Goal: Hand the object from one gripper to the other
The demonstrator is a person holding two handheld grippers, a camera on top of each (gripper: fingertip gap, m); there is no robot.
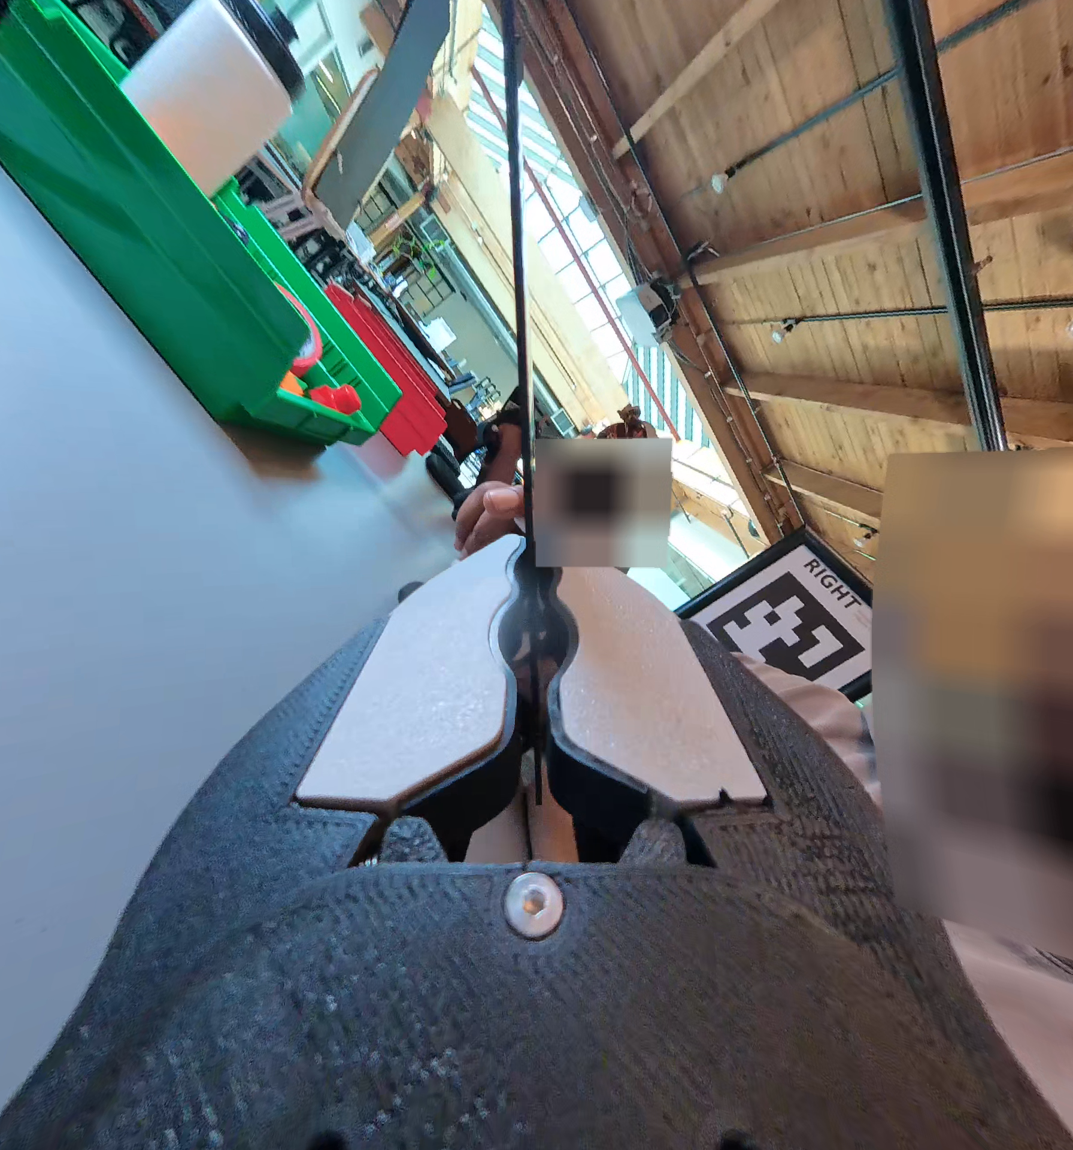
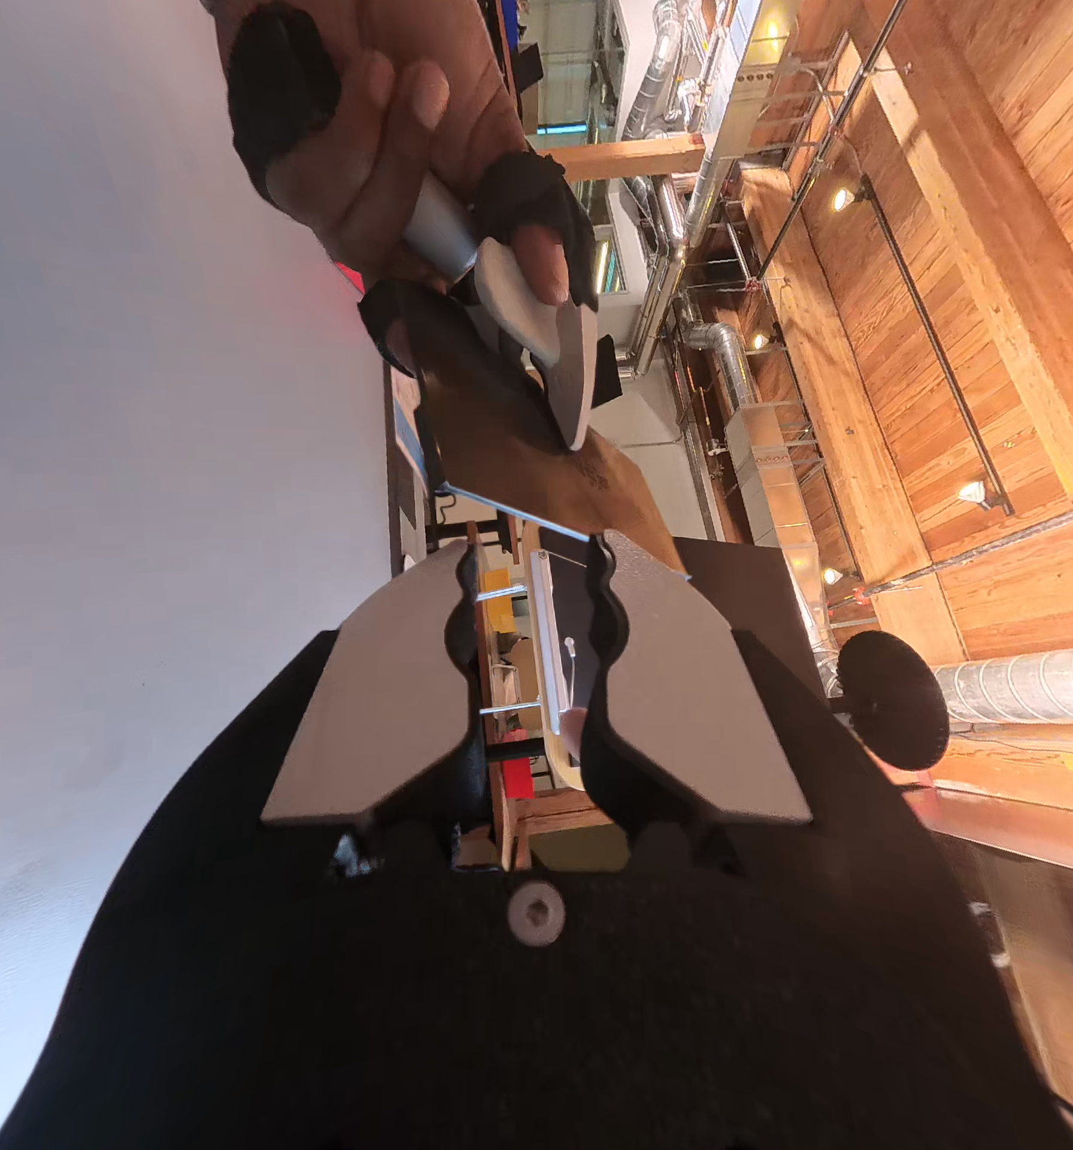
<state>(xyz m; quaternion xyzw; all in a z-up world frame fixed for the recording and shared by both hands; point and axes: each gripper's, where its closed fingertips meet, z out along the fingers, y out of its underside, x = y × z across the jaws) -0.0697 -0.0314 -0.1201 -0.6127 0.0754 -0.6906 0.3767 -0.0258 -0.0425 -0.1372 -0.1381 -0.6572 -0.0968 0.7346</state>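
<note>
Smooth pale grey table [image 1: 117,560] on the left side. On the table, a big green plastic bin [image 1: 148,249] with small red and orange toys [image 1: 329,395] in its near corner. Just behind the green bin, a red plastic bin [image 1: 397,386]. Above the green bin, a white round cup with a black lid [image 1: 210,87]. Overhead, a brown wooden plank ceiling [image 1: 832,186] with small round lights [image 2: 842,199] and shiny silver pipes [image 2: 1019,691].
</note>
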